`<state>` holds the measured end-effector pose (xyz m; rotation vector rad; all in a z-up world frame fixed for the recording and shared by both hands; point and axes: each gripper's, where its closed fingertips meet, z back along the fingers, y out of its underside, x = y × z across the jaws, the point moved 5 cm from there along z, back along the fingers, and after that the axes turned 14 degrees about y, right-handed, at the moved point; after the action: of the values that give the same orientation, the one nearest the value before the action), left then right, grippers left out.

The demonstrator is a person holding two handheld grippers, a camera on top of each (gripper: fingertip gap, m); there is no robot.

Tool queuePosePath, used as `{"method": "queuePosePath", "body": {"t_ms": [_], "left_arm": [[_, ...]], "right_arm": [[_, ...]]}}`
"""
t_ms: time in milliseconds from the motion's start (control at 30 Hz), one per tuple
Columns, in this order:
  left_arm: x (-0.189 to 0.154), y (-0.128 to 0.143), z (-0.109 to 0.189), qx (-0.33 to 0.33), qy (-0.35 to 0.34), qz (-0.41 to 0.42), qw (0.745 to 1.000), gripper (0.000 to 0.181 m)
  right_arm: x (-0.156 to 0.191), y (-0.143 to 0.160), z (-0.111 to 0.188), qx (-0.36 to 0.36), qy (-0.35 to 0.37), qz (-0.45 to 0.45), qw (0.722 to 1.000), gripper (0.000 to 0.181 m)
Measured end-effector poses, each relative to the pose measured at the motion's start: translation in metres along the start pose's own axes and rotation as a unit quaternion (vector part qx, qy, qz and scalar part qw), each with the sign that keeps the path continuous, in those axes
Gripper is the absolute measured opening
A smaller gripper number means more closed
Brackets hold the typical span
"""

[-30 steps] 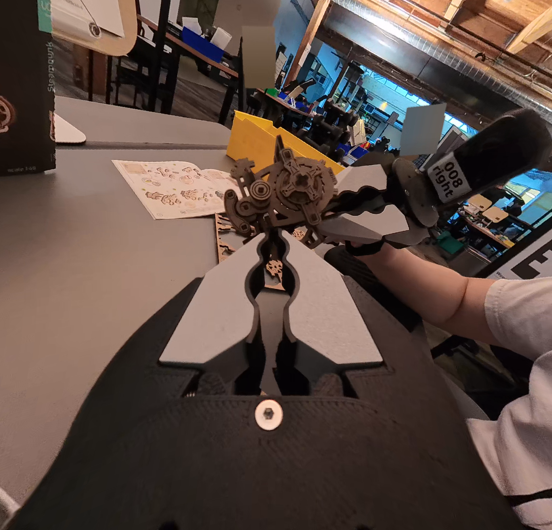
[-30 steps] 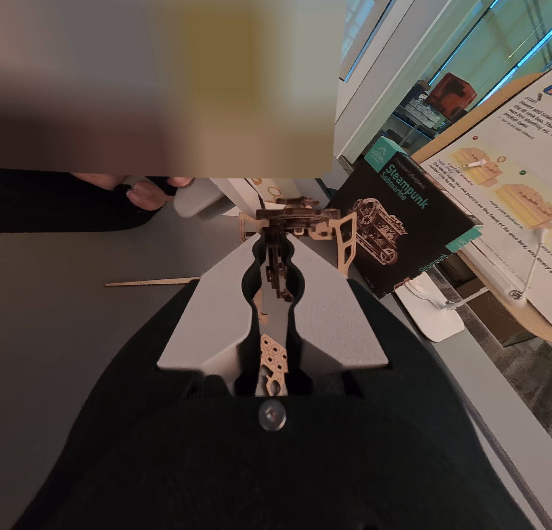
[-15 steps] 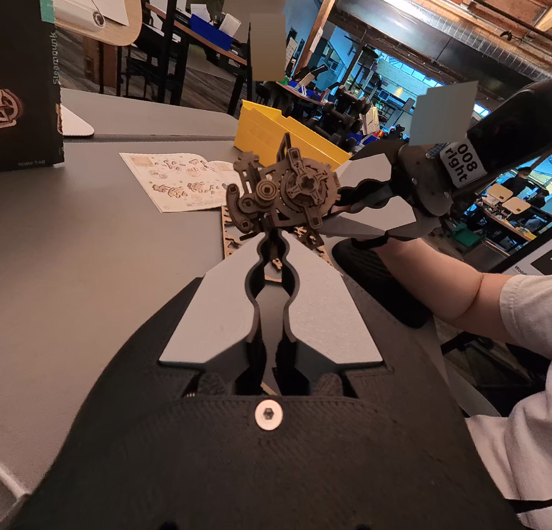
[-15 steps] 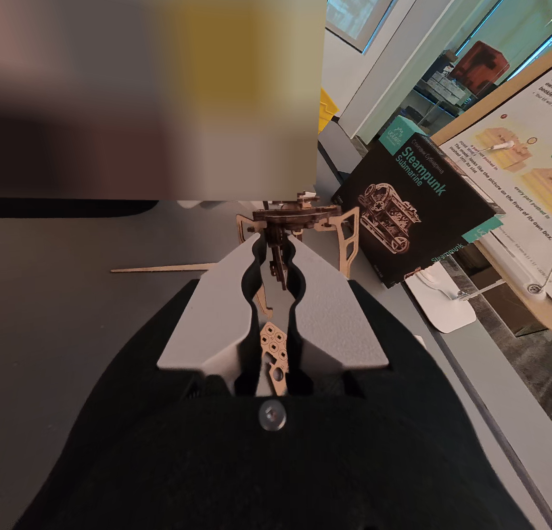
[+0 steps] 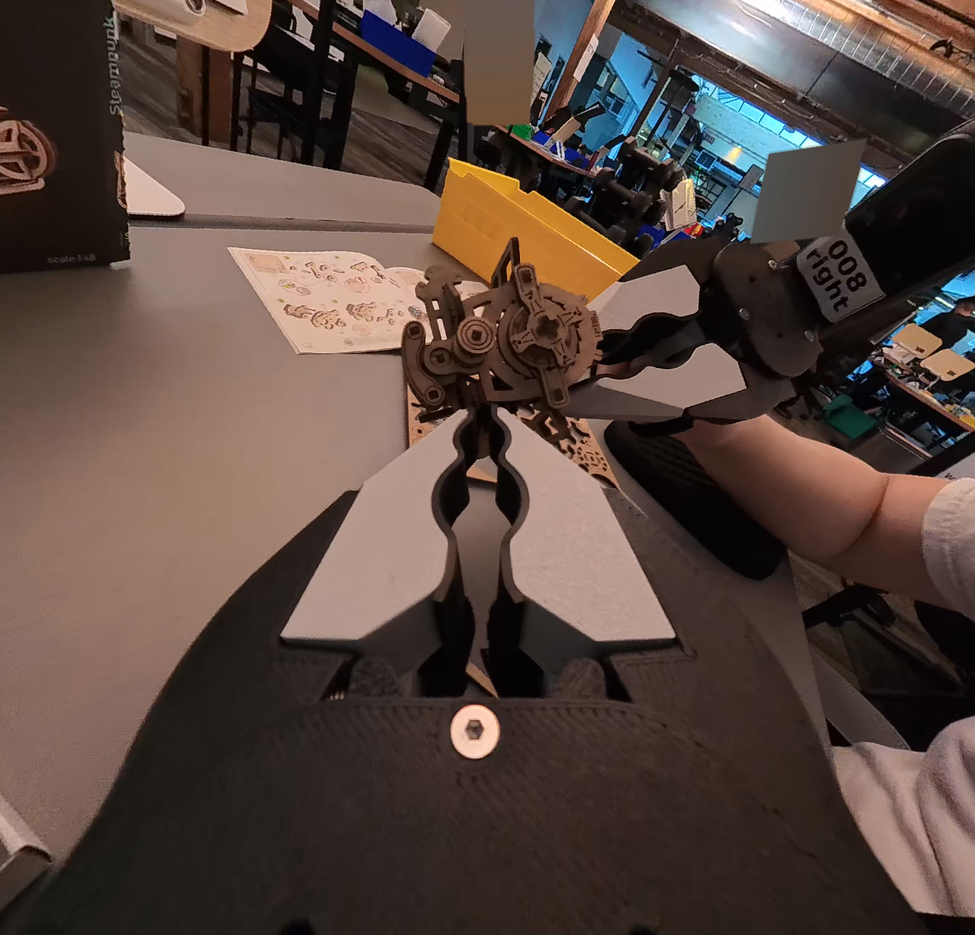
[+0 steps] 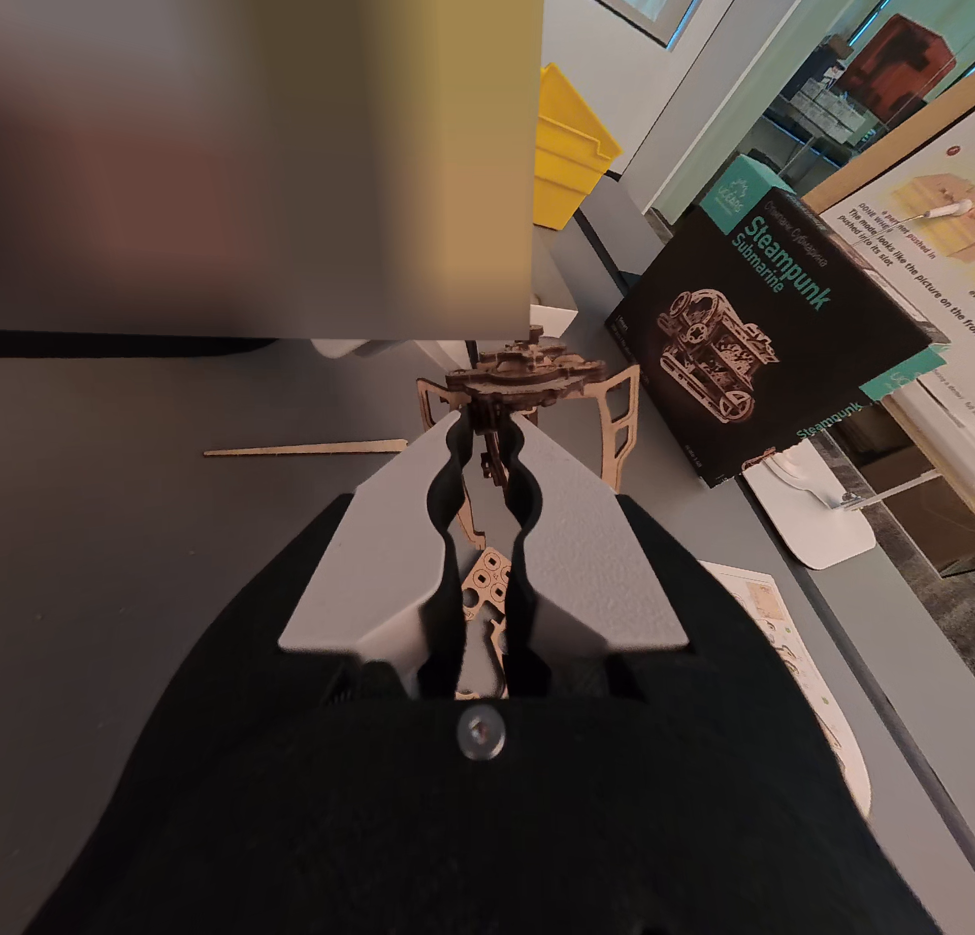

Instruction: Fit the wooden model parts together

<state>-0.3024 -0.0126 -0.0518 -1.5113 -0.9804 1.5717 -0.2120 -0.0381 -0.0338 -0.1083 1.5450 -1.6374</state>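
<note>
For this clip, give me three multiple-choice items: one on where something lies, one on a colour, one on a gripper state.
1. Where does the open instruction sheet lie?
A. Flat on the grey table
B. Inside the bin
C. Propped against the black box

2. What colour is the plastic bin behind the wooden model assembly?
A. Blue
B. Yellow
C. Red

3. What is the state of the two grippers?
A. Both wide open, holding nothing
B. Only the left grips the assembly
C. Both are closed on the assembly

Answers:
1. A, the sheet lies flat on the table beyond the assembly.
2. B, the bin is plainly yellow in both views.
3. C, the left gripper pinches the assembly from below and the right gripper clamps its side, lifted off the table.
</note>
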Motion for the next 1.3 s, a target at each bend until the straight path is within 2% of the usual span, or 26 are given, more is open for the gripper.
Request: {"method": "queuePosePath", "body": {"t_ms": [800,867,967,1067,1300], "left_arm": [[-0.001,0.001,-0.002,0.005,-0.019,-0.029,0.999,0.000],[0.000,-0.004,-0.004,0.013,-0.022,-0.038,0.999,0.000],[-0.009,-0.016,-0.003,-0.006,0.008,-0.057,0.998,0.002],[-0.009,-0.017,0.003,-0.019,0.015,-0.047,0.999,0.004],[-0.004,-0.031,0.017,-0.054,0.033,-0.048,0.997,0.008]], "right_arm": [[0.001,0.001,-0.001,0.004,0.001,-0.002,1.000,0.008],[-0.005,0.002,-0.001,0.001,-0.004,-0.023,1.000,0.008],[-0.017,-0.004,0.006,-0.046,-0.042,-0.121,0.991,0.007],[-0.025,-0.001,0.008,-0.057,-0.063,-0.186,0.979,0.008],[-0.030,-0.011,0.018,-0.097,-0.105,-0.252,0.957,0.008]]}}
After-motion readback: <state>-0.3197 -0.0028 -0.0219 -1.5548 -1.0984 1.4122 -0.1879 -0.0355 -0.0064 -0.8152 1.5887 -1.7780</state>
